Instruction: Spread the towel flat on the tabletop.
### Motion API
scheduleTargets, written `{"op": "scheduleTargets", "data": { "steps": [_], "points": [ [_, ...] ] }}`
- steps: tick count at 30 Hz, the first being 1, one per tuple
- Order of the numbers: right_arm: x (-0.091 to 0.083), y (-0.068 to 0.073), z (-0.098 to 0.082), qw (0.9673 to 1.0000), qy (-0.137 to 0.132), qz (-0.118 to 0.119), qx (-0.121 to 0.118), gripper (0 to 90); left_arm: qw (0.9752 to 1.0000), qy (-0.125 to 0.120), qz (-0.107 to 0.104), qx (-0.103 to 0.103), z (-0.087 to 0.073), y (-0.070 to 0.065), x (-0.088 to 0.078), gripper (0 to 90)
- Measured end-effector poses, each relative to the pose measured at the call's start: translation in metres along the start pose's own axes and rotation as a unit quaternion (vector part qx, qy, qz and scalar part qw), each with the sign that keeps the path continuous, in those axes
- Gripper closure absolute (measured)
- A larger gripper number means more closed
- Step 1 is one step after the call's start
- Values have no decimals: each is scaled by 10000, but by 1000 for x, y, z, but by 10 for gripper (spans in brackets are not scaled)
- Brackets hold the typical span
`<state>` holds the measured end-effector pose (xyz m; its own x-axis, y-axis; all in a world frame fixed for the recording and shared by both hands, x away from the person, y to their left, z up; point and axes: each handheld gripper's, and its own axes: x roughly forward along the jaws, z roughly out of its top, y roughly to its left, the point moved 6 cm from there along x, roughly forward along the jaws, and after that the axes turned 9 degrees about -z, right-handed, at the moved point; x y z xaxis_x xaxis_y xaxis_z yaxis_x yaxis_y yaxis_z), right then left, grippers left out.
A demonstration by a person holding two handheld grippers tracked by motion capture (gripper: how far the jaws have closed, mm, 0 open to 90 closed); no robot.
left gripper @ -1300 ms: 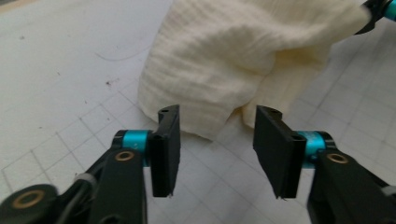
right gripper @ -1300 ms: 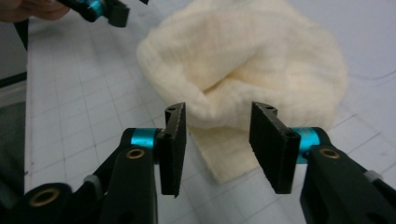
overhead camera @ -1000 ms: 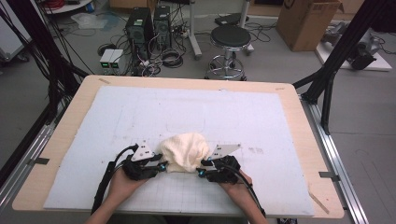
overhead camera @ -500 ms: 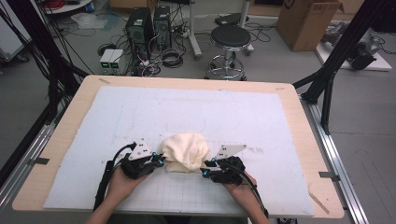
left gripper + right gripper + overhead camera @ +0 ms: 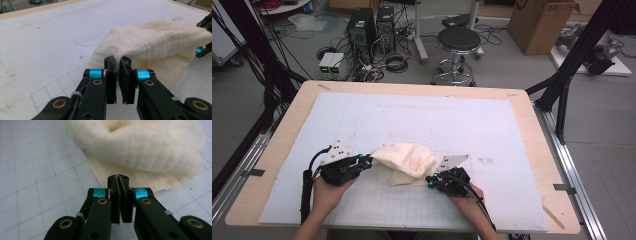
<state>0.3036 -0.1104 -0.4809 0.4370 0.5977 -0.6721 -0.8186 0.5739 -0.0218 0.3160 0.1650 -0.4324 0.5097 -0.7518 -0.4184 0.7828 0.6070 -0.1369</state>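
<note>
Left gripper view: the left claw (image 5: 118,60) has just closed, pinching the near edge of the cream ribbed cloth (image 5: 160,42). The right claw (image 5: 118,178) has just closed too, jaws together, on the cloth's lower hem. The crumpled cloth lies between the 2 claws on the white gridded table (image 5: 492,125).

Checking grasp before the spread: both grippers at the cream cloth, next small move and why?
Probably lift and draw the hands apart: the left gripper pinches the cream cloth edge, the right gripper has just closed at its opposite edge, and the cloth lies bunched.
</note>
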Motion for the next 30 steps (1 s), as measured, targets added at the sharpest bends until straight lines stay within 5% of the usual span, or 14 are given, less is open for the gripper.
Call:
{"op": "scheduleTargets", "data": {
  "steps": [4,11,14,17,20,24,30],
  "points": [
    [-18,-1,-2,9999,-26,-66,-116,889,10000,76,-49,-4,-2,5,-9,837],
    [-66,-12,-17,9984,-475,-176,248,889,9997,203,-149,27,0,10,-34,837],
    [-77,-10,-32,9983,-436,-130,355,877,9995,225,-130,-153,0,16,-37,810],
    [-72,-9,-39,9991,-287,-141,292,794,9988,342,-115,-346,-7,18,-30,669],
    [-69,-10,-32,9984,-493,-94,258,729,9991,295,-35,-287,-9,16,-28,580],
    [-59,-6,-23,9981,-596,54,142,675,9992,253,-258,-147,-8,7,-25,556],
    [-31,-11,-6,9985,-530,20,-147,556,9972,604,-433,-45,-16,4,-13,530]
  ]
}}
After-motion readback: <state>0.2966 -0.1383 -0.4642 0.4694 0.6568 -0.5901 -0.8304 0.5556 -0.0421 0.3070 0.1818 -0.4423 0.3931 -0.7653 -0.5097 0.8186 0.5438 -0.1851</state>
